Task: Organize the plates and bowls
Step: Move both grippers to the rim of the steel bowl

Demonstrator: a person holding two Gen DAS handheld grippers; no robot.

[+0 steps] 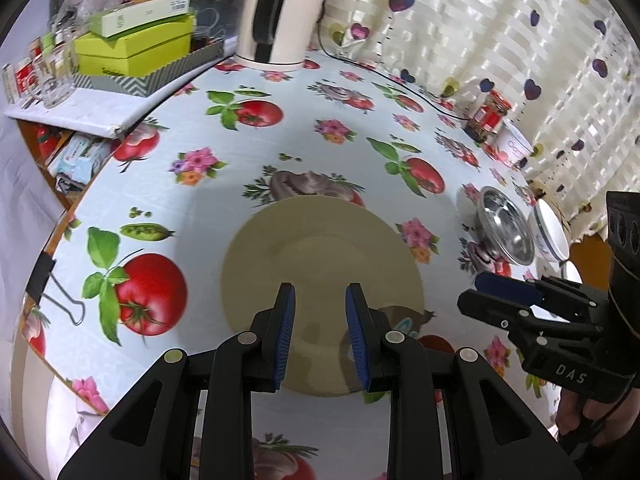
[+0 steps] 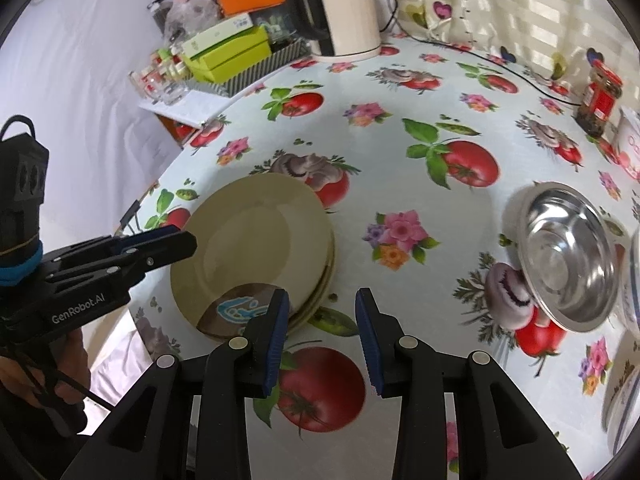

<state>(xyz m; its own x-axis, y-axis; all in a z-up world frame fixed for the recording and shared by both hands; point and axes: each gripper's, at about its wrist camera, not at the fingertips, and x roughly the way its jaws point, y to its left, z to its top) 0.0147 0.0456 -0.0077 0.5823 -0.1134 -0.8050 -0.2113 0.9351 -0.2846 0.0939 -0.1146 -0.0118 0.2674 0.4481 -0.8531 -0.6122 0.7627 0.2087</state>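
1. Here, my left gripper (image 1: 320, 336) hangs over the cream plates (image 1: 320, 280), with its jaws partly apart and nothing held between them.
2. My right gripper (image 2: 322, 340) hangs over the tablecloth (image 2: 400, 184) just beside the plates, above a big red tomato picture. Its jaws are partly apart too, with nothing between them, and they are not squeezing anything.
3. The plates sit in a small pile close to the near edge of the table. From my right camera I can see the rim of a lower plate peeking out under the top one.
4. A dark brown plate with a blue drawing (image 2: 236, 308) lies under the pile at the near side and sticks out a bit.
5. A shiny metal bowl (image 2: 568, 256) is on the right part of the table, well apart from the plates. It is tilted and leans on something on its right.
6. A white bowl with a blue line (image 1: 550, 232) is just beside the metal bowl, near the right edge.
7. A white kettle (image 1: 280, 28) stands at the far edge of the table.
8. A jar with a red label (image 2: 600, 100) stands near the far right corner, next to the curtain with hearts (image 1: 500, 40).
9. Green boxes (image 1: 136, 46) are piled on a shelf past the far left corner.
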